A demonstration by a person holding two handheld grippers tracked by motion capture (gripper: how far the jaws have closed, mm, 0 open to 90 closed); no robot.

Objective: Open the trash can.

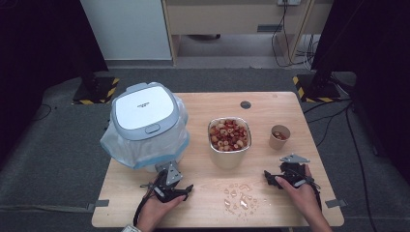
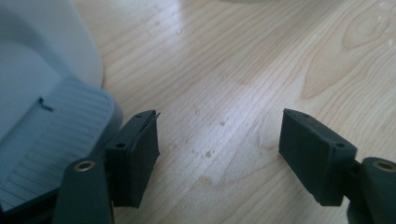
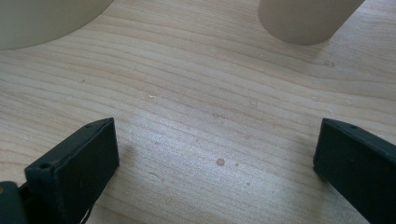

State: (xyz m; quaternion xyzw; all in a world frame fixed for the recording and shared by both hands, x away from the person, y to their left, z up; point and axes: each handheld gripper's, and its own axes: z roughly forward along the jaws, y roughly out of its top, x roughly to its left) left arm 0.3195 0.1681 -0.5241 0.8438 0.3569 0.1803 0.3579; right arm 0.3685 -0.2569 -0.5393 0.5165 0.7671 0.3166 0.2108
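Note:
My left gripper (image 1: 168, 182) rests low over the front left of the wooden table (image 1: 270, 104), held by a hand, just in front of the lidded bin (image 1: 145, 123). In the left gripper view its jaws (image 2: 219, 126) stand wide apart over bare wood, with the bin's foot pedal (image 2: 56, 140) close at the left. My right gripper (image 1: 286, 173) sits at the front right, also in a hand. Its jaws (image 3: 217, 135) are spread wide with only tabletop between them. Beyond them stand the metal container (image 3: 46, 18) and the paper cup (image 3: 303, 18).
The white-lidded bin with a plastic liner fills the table's left side. A metal container (image 1: 229, 142) of red and white pieces stands mid-table, a paper cup (image 1: 279, 137) to its right. Several pale scraps (image 1: 237, 195) lie between my hands near the front edge.

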